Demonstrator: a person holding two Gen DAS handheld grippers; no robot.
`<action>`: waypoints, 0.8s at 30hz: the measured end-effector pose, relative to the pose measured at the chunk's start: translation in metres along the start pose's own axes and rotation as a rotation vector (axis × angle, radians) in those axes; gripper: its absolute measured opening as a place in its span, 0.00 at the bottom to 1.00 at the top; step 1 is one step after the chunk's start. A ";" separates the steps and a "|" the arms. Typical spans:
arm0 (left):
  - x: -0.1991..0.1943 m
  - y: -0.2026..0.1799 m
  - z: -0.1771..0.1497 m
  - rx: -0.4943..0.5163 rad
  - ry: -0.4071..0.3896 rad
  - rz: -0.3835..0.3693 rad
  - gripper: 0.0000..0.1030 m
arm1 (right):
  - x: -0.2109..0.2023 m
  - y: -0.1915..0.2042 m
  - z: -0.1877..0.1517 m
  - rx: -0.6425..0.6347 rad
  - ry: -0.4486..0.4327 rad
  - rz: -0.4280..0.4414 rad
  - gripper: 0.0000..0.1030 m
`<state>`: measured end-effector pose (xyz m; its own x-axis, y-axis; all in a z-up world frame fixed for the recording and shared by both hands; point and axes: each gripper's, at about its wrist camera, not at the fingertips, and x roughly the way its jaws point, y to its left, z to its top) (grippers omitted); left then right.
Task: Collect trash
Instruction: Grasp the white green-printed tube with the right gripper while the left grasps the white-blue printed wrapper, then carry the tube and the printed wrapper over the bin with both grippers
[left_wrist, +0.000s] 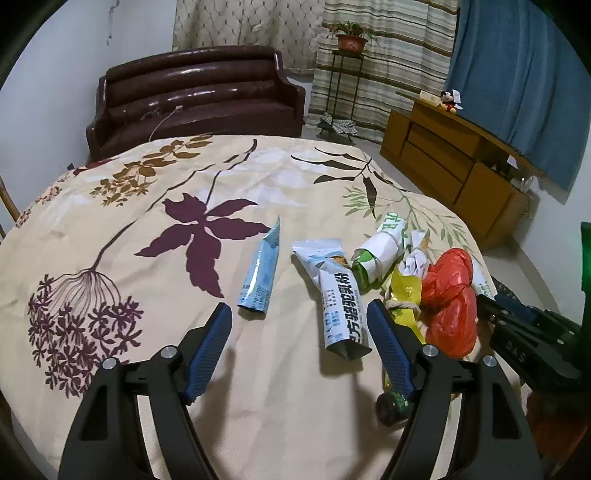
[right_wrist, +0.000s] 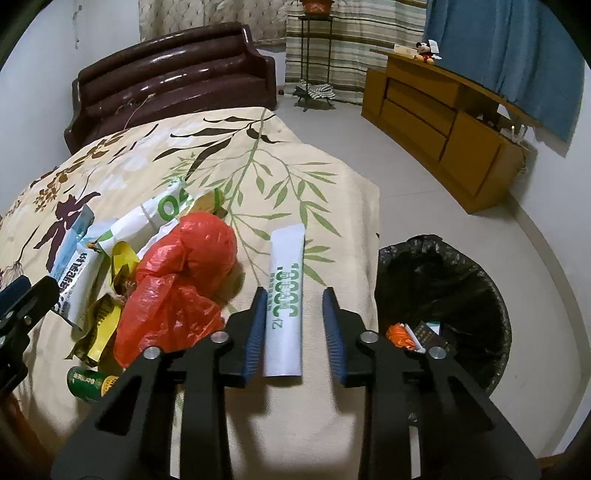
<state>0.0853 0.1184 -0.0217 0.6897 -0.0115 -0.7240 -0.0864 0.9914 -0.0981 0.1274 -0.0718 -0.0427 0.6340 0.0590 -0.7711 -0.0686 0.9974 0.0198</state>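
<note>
Left wrist view: left gripper (left_wrist: 299, 314) hung over the floral bedspread (left_wrist: 122, 221), jaws spread wide, nothing between them. A white milk-powder sachet (left_wrist: 338, 295) lay between the fingers, nearer the right one, not gripped. A small blue sachet (left_wrist: 260, 273) lay just left of it, farther out. To the right sat a trash heap: a red plastic bag (left_wrist: 448, 295), yellow wrapper (left_wrist: 404, 291), and white-green packet (left_wrist: 380, 251) at the far side. A green bottle (left_wrist: 393, 406) lay near, partly hidden behind the right finger. Right gripper's black body (left_wrist: 524, 332) showed at the right edge.

Right wrist view: right gripper (right_wrist: 295, 299) had jaws wide open, straddling a white tube packet (right_wrist: 286, 291) with green print; no finger touched it. Red plastic bag (right_wrist: 184, 280) was just left, with the yellow wrapper (right_wrist: 122, 258) and milk-powder sachet (right_wrist: 79, 280) farther left. Green bottle (right_wrist: 86, 382) lay near-left. A black-lined trash bin (right_wrist: 461, 295) stood on the floor right of the bed, scraps inside.
</note>
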 end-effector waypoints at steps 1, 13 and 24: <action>0.002 -0.001 0.000 -0.002 0.005 -0.003 0.71 | 0.000 -0.001 0.000 0.002 -0.001 0.001 0.24; 0.026 -0.011 0.004 0.051 0.074 -0.028 0.48 | -0.001 -0.003 0.000 0.017 -0.010 0.012 0.21; 0.020 -0.011 -0.002 0.062 0.060 -0.083 0.19 | -0.007 -0.006 -0.002 0.029 -0.024 0.023 0.18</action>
<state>0.0987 0.1069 -0.0358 0.6485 -0.1000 -0.7546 0.0152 0.9928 -0.1184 0.1221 -0.0778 -0.0390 0.6511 0.0828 -0.7545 -0.0613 0.9965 0.0564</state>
